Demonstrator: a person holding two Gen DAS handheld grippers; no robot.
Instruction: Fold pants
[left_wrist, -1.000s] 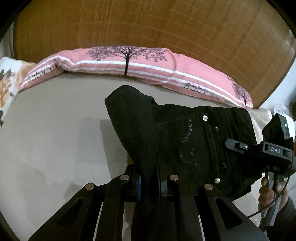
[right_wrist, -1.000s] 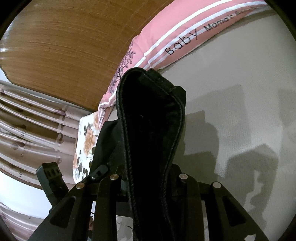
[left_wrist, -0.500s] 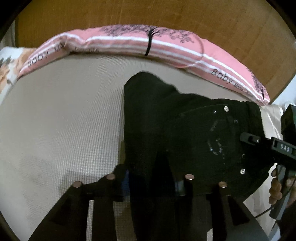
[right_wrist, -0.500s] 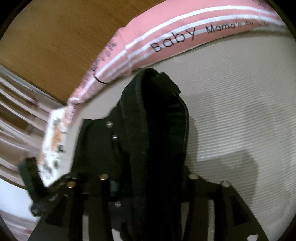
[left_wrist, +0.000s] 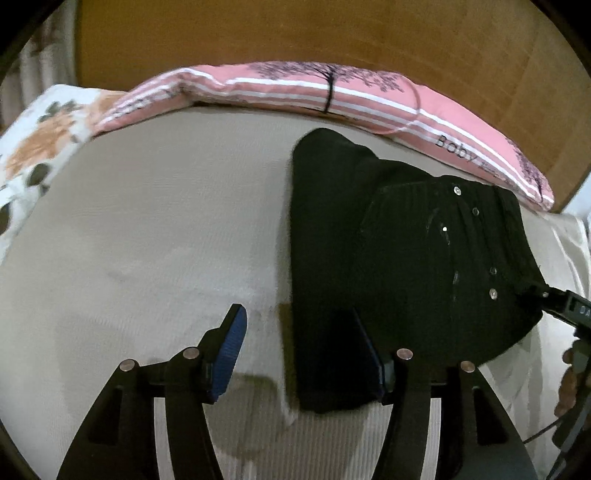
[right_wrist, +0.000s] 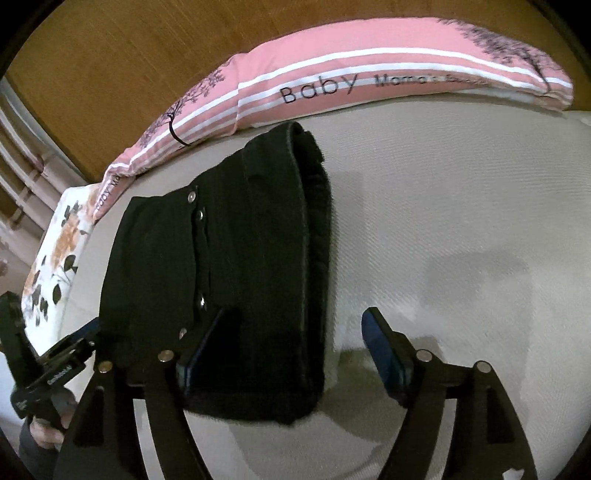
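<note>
The black pants (left_wrist: 406, 251) lie folded in a compact bundle on the beige bed sheet (left_wrist: 155, 229); silver rivets show on the top layer. In the right wrist view the same pants (right_wrist: 229, 266) lie flat, with the folded leg edge along their right side. My left gripper (left_wrist: 299, 336) is open, its jaws spread wide at the near left edge of the bundle, holding nothing. My right gripper (right_wrist: 295, 343) is open over the near right edge of the bundle, holding nothing. The right gripper's body (left_wrist: 565, 306) shows at the far right of the left wrist view.
A pink striped pillow (left_wrist: 332, 92) with a tree print lies along the wooden headboard (left_wrist: 295, 29) behind the pants. A floral pillow (left_wrist: 40, 136) sits at the left. The left gripper's body (right_wrist: 40, 373) shows at the lower left of the right wrist view.
Both grippers were shut on the black pants and held them up. They lowered the bundle onto the sheet and opened, and the pants now lie flat.
</note>
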